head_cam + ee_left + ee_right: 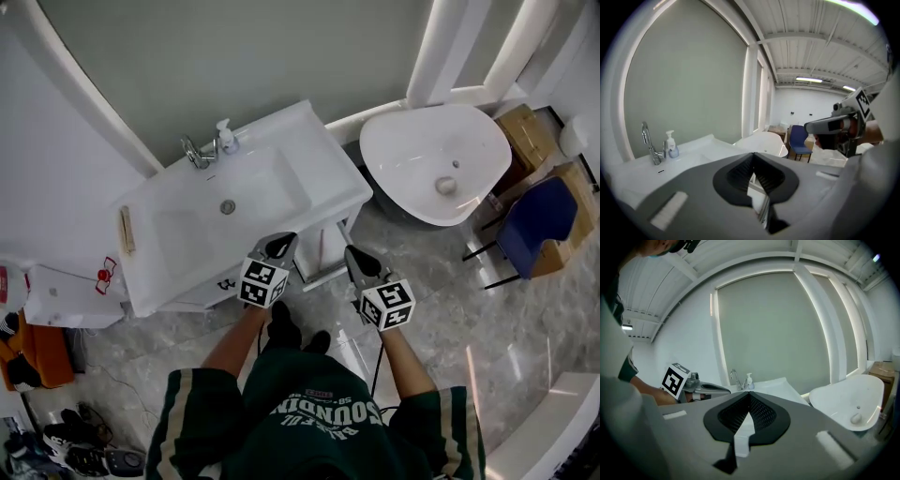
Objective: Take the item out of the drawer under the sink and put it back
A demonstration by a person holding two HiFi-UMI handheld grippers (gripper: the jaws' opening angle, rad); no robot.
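The white sink cabinet (323,183) stands ahead of me, with a chrome tap (197,152) and a soap pump bottle (226,136) at its back edge. Only a strip of its drawer front (202,292) shows below the basin rim, and no item from the drawer is in sight. My left gripper (284,241) hangs over the cabinet's near right corner, shut and empty; its own view (753,157) looks across the basin. My right gripper (351,253) is just to the right, beside the cabinet's open end frame, jaws together and empty (749,393).
A white freestanding bathtub (436,159) sits to the right of the cabinet. Behind it are a blue chair (539,225) and cardboard boxes (525,131). A white bag (66,295), orange cloth and shoes lie on the floor at the left. A wooden brush (126,230) rests on the sink's left rim.
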